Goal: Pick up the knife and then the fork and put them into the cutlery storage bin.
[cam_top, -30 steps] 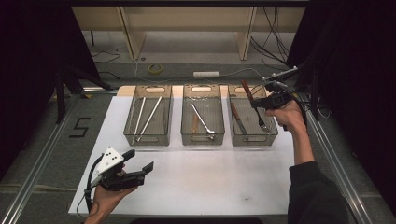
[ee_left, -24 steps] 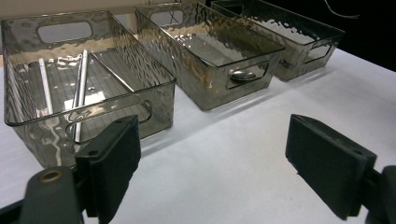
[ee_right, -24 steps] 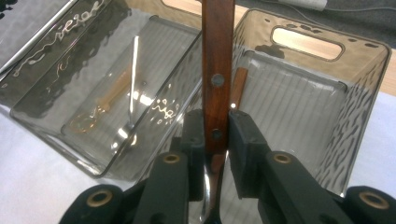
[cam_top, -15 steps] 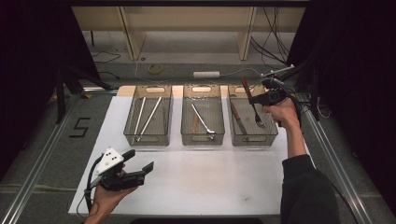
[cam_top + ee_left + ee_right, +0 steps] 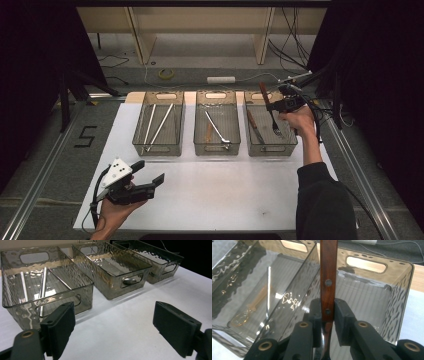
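Right gripper has its fingers clamped on the wooden-handled fork, tines down over the right bin, presumably for sorting. Left gripper idles open above the table.

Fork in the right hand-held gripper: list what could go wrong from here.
1. The right hand-held gripper pinches the wooden-handled fork by a narrow stretch of handle; it might pivot or slip.
2. The fork hangs tines down over the right bin, where a knife already lies; it could land across it.
3. The tines may catch the bin's wall.
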{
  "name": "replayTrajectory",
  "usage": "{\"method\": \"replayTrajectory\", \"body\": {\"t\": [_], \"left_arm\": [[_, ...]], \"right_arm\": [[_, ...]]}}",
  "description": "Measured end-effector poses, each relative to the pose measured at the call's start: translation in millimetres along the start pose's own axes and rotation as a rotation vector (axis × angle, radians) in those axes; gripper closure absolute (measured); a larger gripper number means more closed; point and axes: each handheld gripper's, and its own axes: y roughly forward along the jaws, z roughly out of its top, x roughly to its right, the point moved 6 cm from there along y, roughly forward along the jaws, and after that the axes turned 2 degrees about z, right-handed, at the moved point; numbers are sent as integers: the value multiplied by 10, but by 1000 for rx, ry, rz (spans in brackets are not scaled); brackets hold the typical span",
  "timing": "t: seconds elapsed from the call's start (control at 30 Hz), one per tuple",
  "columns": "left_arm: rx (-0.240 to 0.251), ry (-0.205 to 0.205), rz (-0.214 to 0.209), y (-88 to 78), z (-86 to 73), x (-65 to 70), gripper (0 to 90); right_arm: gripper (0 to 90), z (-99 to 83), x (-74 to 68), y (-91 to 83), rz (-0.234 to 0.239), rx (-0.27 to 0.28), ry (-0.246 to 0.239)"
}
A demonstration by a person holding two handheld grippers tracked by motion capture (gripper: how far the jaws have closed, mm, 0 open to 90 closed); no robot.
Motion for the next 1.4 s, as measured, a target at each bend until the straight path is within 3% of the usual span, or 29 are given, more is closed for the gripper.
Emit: {"method": "replayTrajectory", "body": {"t": [1.4], "left_arm": [[-4,3,-3,1,-4,7,176]], "right_arm": [[778,-252,112,381,-57,-60,28]]}}
